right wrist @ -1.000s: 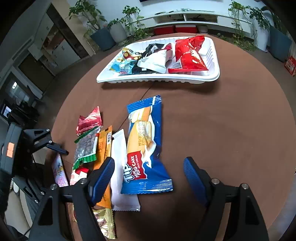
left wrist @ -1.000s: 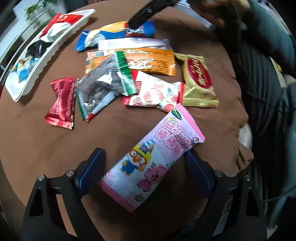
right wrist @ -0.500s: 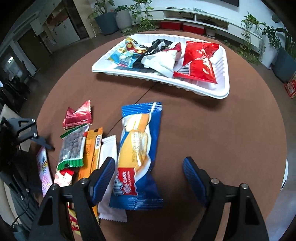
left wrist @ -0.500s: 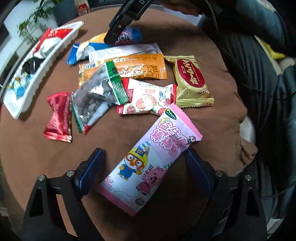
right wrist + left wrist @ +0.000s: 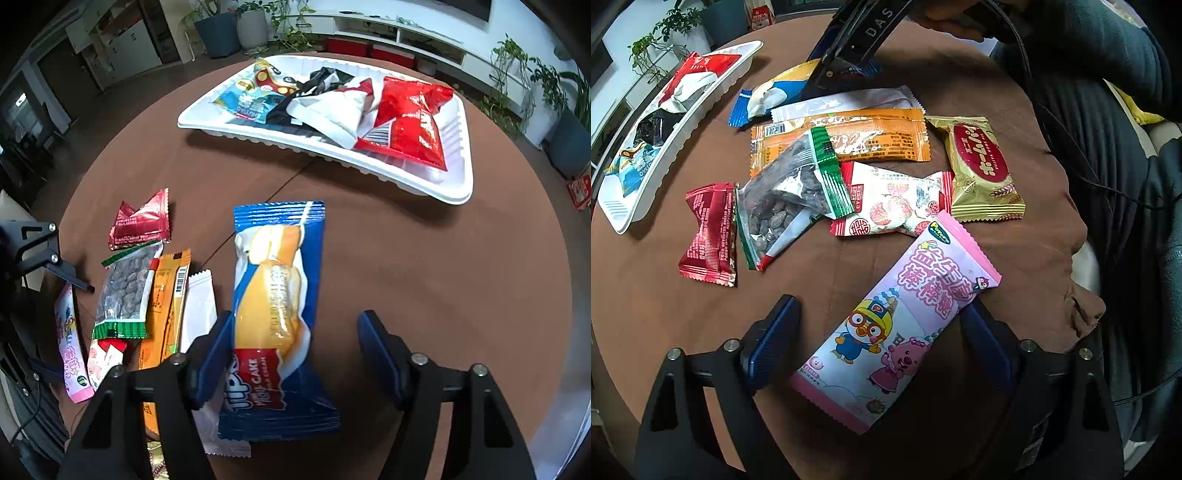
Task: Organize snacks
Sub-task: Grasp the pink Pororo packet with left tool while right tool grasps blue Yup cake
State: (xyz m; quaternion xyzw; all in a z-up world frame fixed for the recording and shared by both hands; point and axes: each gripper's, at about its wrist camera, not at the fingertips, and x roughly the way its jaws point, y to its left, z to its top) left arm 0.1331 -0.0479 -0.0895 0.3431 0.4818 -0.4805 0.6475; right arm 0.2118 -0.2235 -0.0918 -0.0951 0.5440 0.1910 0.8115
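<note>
Down low, the left gripper (image 5: pixel 879 339) stands spread, the pink pack (image 5: pixel 897 325) lying between its fingers, slanting toward 1 o'clock, touching neither visibly. The right gripper (image 5: pixel 295 354) is spread too; the blue cake pack (image 5: pixel 279 317) lies between its fingers, close against the left one. The white tray (image 5: pixel 458 184) sits at 1 o'clock, well apart.

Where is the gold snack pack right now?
In the left wrist view the gold pack lies on the table's right side, just right of the orange pack, with the pink pack below it.
</note>
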